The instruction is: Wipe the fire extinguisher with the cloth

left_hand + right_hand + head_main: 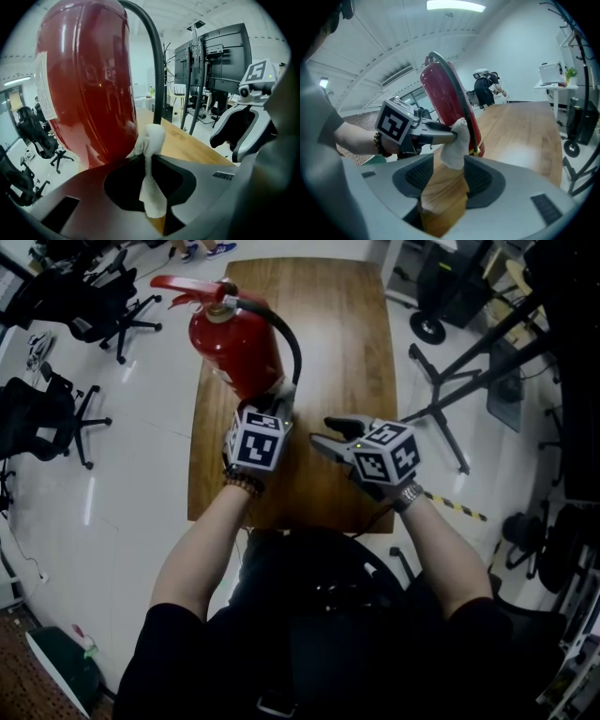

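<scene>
A red fire extinguisher (232, 345) with a black hose (292, 345) stands upright on the wooden table (349, 324). My left gripper (281, 397) is shut on a white cloth (151, 150), whose bunched end rests against the lower part of the red cylinder (84, 89), beside the hose (157, 70). My right gripper (330, 435) hovers open and holds nothing, just right of the left one and over the table. In the right gripper view the cloth (456, 143) hangs from the left gripper (451, 135) in front of the extinguisher (451, 103), beyond my open right gripper (443, 180).
Black office chairs (98, 306) (47, 418) stand on the white floor left of the table. Black stand legs (469, 381) and equipment sit to its right. Monitors on stands (220, 61) rise beyond the table's far end. A person (485, 89) stands far off.
</scene>
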